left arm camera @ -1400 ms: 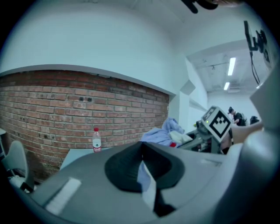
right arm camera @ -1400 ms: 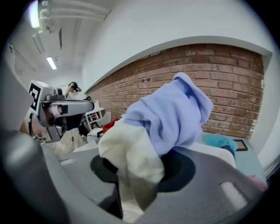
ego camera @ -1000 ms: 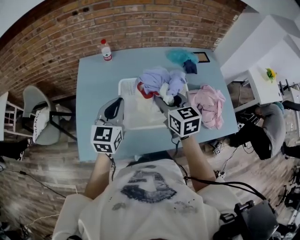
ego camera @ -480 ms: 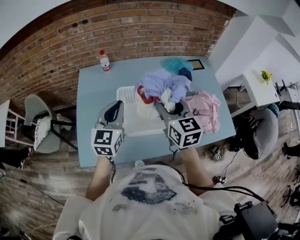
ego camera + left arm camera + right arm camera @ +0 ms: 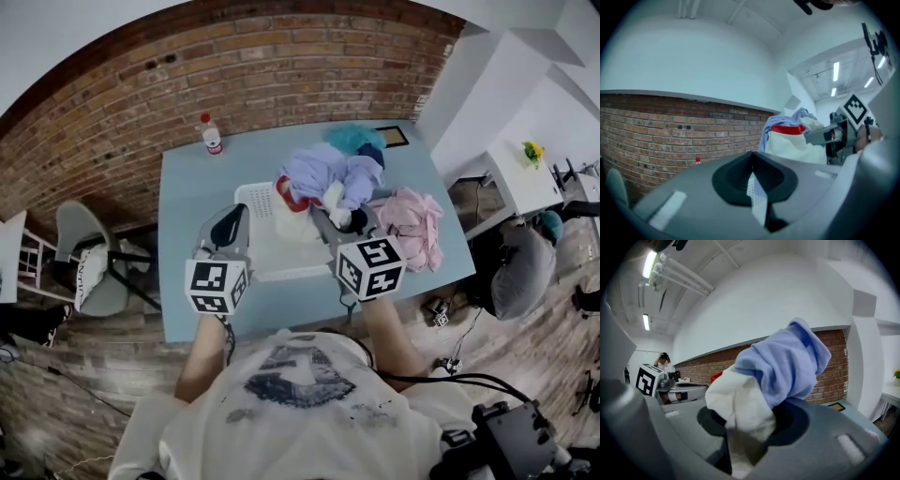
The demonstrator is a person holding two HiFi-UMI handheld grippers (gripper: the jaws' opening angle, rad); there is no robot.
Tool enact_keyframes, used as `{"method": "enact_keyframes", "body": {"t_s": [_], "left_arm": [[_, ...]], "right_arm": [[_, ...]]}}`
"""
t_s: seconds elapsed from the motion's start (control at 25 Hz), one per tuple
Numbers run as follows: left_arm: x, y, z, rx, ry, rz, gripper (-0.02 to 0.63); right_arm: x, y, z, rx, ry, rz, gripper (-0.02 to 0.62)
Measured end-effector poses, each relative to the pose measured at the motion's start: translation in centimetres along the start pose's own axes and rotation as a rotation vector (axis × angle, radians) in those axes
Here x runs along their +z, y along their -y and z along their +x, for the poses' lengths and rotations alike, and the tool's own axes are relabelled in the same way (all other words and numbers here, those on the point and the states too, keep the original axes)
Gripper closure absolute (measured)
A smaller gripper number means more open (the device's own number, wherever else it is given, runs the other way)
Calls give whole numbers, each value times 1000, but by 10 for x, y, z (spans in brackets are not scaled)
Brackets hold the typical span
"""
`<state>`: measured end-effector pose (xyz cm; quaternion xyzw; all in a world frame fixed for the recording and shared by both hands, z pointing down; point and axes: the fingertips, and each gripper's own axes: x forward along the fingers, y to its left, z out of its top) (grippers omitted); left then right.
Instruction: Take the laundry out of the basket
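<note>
A white perforated basket stands in the middle of the blue table. My left gripper is shut on the basket's left wall; a strip of that white wall shows between its jaws. My right gripper is shut on a bundle of laundry, lavender, white and red, held up over the basket's far right part. In the right gripper view the white cloth is pinched in the jaws and the lavender cloth bulges above. From the left gripper view the bundle hangs ahead.
A pink garment lies on the table to the right of the basket and a teal one at the back. A small bottle stands at the far left corner. A chair is off the table's left; a brick wall runs behind.
Both grippers have risen a little. The bundle in the right gripper has come up with it, higher over the basket.
</note>
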<state>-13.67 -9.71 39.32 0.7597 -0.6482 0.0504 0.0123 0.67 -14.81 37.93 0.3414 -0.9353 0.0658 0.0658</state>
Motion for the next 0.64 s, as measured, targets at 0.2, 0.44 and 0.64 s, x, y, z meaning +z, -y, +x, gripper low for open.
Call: {"method": "enact_keyframes", "body": {"t_s": [0.2, 0.44, 0.64], "left_arm": [[2, -1, 3, 2, 1, 5, 615], [1, -2, 6, -2, -2, 7, 615], [-1, -3, 6, 1, -6, 4, 615]], "right_arm": [[1, 1, 1, 5, 3, 1, 410], [-2, 2, 4, 4, -5, 1, 410], [-2, 1, 6, 12, -9, -2, 410]]}}
